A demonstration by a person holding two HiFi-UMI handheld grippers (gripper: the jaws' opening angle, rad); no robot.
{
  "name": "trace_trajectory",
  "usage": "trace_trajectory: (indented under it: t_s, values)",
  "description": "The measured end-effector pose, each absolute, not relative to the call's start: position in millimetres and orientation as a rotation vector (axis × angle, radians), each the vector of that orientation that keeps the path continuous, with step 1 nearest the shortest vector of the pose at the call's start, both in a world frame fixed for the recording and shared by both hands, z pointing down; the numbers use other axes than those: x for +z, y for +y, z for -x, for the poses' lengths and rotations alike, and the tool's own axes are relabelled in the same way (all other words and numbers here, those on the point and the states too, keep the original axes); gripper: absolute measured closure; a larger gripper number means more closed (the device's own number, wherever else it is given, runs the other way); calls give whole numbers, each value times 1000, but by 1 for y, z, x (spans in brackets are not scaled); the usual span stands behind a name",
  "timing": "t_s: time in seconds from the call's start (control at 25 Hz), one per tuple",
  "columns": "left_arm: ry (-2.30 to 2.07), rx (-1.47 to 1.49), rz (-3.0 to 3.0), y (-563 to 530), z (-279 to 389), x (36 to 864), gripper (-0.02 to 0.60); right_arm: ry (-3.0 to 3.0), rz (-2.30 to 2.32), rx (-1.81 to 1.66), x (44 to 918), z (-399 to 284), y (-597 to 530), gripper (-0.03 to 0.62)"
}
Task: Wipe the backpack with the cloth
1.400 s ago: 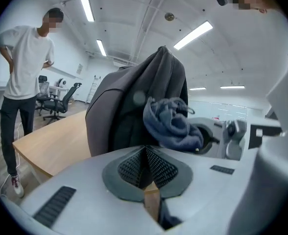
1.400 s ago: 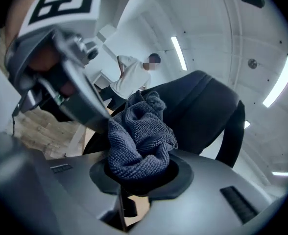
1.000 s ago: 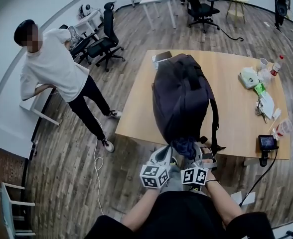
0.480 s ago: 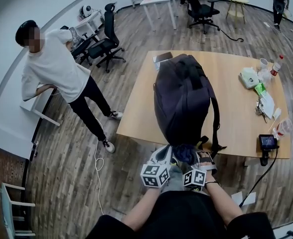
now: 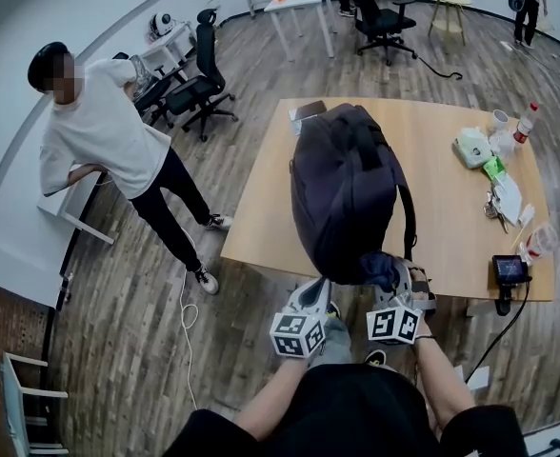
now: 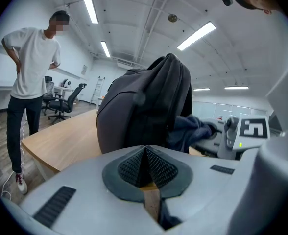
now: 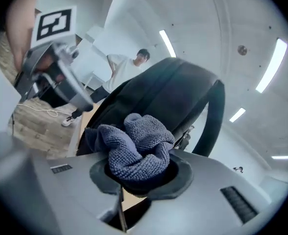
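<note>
Right gripper view is showing my right gripper [image 7: 134,180] clamping the bunched blue cloth [image 7: 136,148] beside the dark backpack [image 5: 342,188]. The backpack is resting at the surface's [image 5: 456,222] near edge. My left gripper [image 6: 146,166] is sitting with jaws together.

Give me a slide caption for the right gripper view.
Right claw clamped on a bunched blue cloth, held up in front of the dark backpack.

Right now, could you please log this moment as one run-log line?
right gripper: shut on cloth | cloth: at near end of backpack | left gripper: shut, empty | backpack: on table
</note>
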State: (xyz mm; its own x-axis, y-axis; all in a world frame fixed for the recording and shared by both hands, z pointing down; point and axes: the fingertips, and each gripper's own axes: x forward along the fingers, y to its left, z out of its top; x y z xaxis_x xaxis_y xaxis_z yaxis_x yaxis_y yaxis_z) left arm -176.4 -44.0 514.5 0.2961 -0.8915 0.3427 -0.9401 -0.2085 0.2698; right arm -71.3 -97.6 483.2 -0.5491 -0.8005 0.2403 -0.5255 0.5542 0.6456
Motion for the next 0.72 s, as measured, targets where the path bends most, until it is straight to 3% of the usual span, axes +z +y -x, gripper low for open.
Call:
trace_trajectory:
  t_s: [0.28, 0.72]
  values:
    - [-1635, 147, -2156, -45, 172, 514, 566, -2309, -1240, -922, 345, 58, -117, 491]
    - [-1634, 161, -2164, -45, 179, 514, 565, -2271, -1418, -1060, 248, 67, -139, 490]
